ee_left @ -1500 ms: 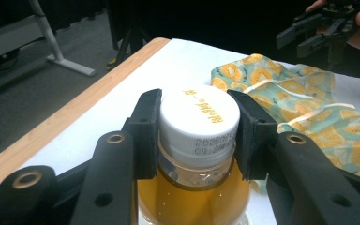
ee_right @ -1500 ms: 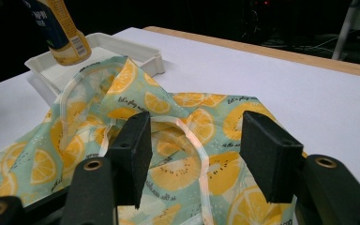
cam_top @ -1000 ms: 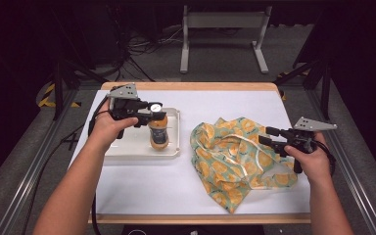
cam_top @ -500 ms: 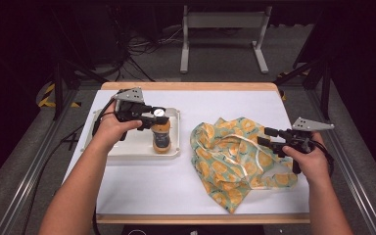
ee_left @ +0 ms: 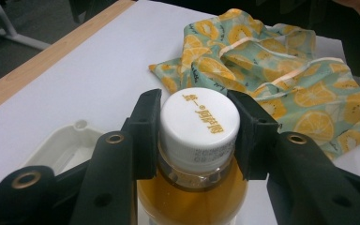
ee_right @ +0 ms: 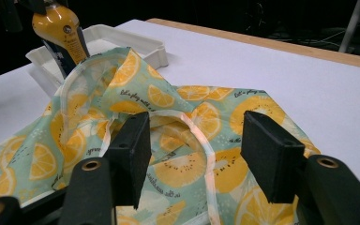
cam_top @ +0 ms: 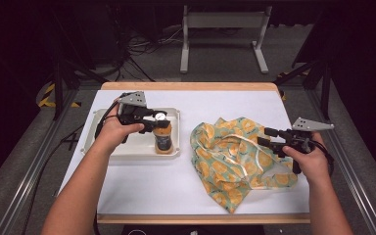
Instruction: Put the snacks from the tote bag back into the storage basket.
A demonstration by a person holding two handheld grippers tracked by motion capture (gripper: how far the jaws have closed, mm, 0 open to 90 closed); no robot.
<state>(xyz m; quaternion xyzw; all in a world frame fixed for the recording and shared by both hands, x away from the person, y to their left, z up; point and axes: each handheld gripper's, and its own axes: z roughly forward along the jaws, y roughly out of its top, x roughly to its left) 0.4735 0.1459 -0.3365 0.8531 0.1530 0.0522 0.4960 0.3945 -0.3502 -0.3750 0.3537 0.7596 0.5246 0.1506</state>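
Dark room, cables and a metal stand behind, a white-topped table [cam_top: 142,186] with a wood edge. A white tray [cam_top: 105,147] sits at your left, a lemon-print cloth bag [cam_top: 235,156] lies crumpled at your right.

Your left gripper [ee_left: 194,136] is clamped on the white cap [ee_left: 200,117] of the bottle [cam_top: 163,137] of amber drink, one pad each side of the cap. The bottle stands upright in the tray, near its right wall, long axis vertical; whether its base rests on the tray floor or is just clear of it, can't tell.

Your right gripper [ee_right: 192,154] has its jaws apart, nothing between the pads; it hangs low over the bag's right side, pointing toward the bottle. Pale strap [ee_right: 201,140] runs just beyond the pads.

Key relation: the bag lies to the right of the bottle, well apart from the tray wall, and no clear mouth shows. Your right hand is the nearer one to the bag, so likely you pinch the rim or strap to open it while the left carries the bottle rightward, staying upright.
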